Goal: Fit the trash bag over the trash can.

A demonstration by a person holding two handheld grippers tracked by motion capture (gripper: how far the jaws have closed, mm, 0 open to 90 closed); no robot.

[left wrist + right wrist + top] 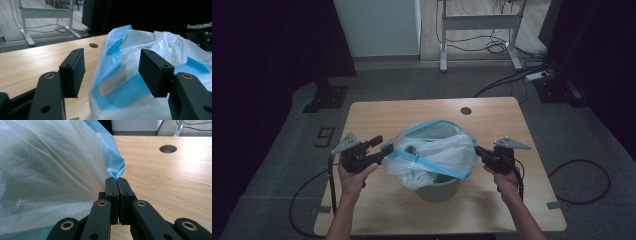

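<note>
Wooden counter (377,210) carries 1 green bin (439,189) near its middle, with a white and blue plastic bag (437,152) draped over the bin's mouth and billowing above the rim. The work looks like fitting this bag as a liner.

Right gripper (478,150), seen close in the right gripper view (117,180): jaws together, clamped on the blue edge of the bag at the bin's right side. Left gripper (382,147), close in the left gripper view (112,72): jaws apart, bag film and blue band lying between them, pads not pressing on it. So only 1 side of the bag is held.

Risks, biggest first:
- Bin is light-looking and sits free on the counter. A hard pull from the right gripper alone could drag or tip it, since nothing braces the left side.
- With the left side loose, the bag may slide off the rim or collapse into the bin; the stretch across the mouth would be lost.
- Film is thin. The clamped right corner takes all the tension and could tear or slip out of the pads.
- If the left gripper closes on a bunched fold rather than the blue hem, the bag would sit twisted on the rim.
- Small one: the cable (329,180) trailing from the left gripper could snag the counter edge.
</note>
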